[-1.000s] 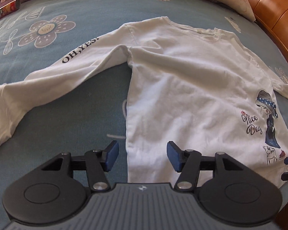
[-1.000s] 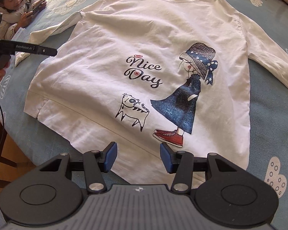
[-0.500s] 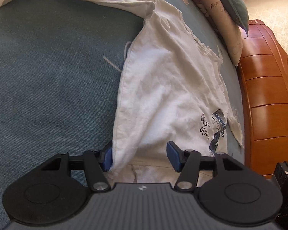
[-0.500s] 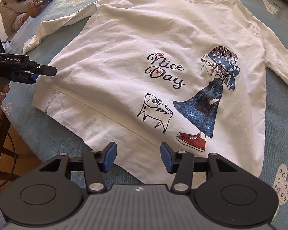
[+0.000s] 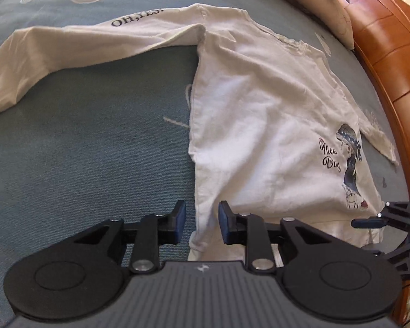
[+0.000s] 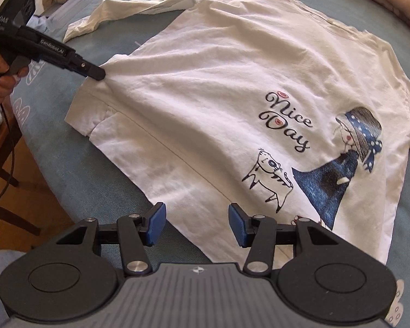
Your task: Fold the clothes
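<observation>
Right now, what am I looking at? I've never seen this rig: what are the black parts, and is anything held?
No robot: a person holds a two-finger claw in each hand, each with a camera looking along its fingers. One picture is from the left claw, the other from the right claw. A white long-sleeved shirt lies spread, print up, on a blue bedspread. The left claw's jaws have just been closing around the shirt's side edge, not yet pinching. The right claw is open over the hem, holding nothing.

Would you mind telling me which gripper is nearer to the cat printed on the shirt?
The right gripper: it hangs over the hem just below the cat. The left gripper is at the shirt's far side edge.
</observation>
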Demonstrator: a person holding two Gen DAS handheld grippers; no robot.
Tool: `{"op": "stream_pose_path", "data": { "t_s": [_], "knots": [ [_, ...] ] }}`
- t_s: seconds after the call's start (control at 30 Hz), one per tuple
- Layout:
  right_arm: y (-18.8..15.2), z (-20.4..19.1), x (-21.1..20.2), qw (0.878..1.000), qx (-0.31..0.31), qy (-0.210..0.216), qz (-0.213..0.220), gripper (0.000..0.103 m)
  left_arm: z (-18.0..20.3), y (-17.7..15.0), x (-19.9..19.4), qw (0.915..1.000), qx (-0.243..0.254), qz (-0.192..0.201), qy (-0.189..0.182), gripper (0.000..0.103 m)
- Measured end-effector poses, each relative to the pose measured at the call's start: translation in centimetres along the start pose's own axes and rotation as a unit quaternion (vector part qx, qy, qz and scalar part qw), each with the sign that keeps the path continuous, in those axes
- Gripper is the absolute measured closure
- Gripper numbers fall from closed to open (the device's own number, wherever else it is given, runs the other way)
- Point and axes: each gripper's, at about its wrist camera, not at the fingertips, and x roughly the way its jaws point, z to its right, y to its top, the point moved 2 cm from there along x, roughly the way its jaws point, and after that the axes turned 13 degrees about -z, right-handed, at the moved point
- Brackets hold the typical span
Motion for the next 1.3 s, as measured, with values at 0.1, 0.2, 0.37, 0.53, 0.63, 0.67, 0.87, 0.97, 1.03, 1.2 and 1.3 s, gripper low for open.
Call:
{"op": "stream_pose_path", "data": {
  "t_s": [0.1, 0.2, 0.37, 0.53, 0.63, 0.67, 0.87, 0.97, 1.03, 1.2, 1.3],
  "knots": [
    [-0.3, -3.0, 0.9, 0.989, -0.128, -0.071, 0.013, 0.045, 4.1, -1.3, -0.9, 0.9882, 0.127, 0.023, 0.082, 0.058],
    [-1.4, -5.5, 2.1, 0.960, -0.242, -0.138, 0.027, 0.038, 8.6, -3.2, -1.2, 0.9557, 0.263, 0.044, 0.125, 0.053],
    [-1.8, -5.5, 3.5, 0.938, -0.274, -0.208, 0.029, 0.038, 14.5, -6.3, 1.2, 0.9007, 0.415, 0.043, 0.120, 0.046],
    [-0.3, -3.8, 1.7, 0.955, -0.220, -0.193, 0.036, 0.038, 17.9, -8.8, 4.8, 0.8350, 0.522, 0.052, 0.166, 0.046],
    [0.3, -3.0, 1.0, 0.964, -0.190, -0.181, 0.038, 0.037, 19.2, -9.4, 7.1, 0.7911, 0.567, 0.064, 0.220, 0.046],
    [0.6, -2.8, 0.9, 0.966, -0.181, -0.178, 0.038, 0.035, 19.3, -9.3, 7.4, 0.7827, 0.575, 0.067, 0.229, 0.045],
    [0.8, -1.8, 0.4, 0.976, -0.140, -0.160, 0.044, 0.035, 19.1, -8.1, 6.9, 0.7736, 0.569, 0.094, 0.263, 0.044],
    [0.0, -2.8, 0.8, 0.972, -0.167, -0.159, 0.045, 0.035, 18.7, -7.3, 6.1, 0.7903, 0.546, 0.096, 0.261, 0.044],
    [-0.7, -4.1, 1.4, 0.964, -0.200, -0.167, 0.047, 0.035, 18.5, -7.0, 5.7, 0.7956, 0.540, 0.099, 0.257, 0.044],
    [-1.8, -6.0, 4.4, 0.929, -0.255, -0.261, 0.059, 0.039, 18.4, -6.5, 4.9, 0.8077, 0.524, 0.108, 0.248, 0.044],
    [-1.2, -5.6, 4.4, 0.922, -0.249, -0.288, 0.063, 0.078, 18.4, -7.1, 5.0, 0.7978, 0.536, 0.114, 0.251, 0.044]
  ]
}}
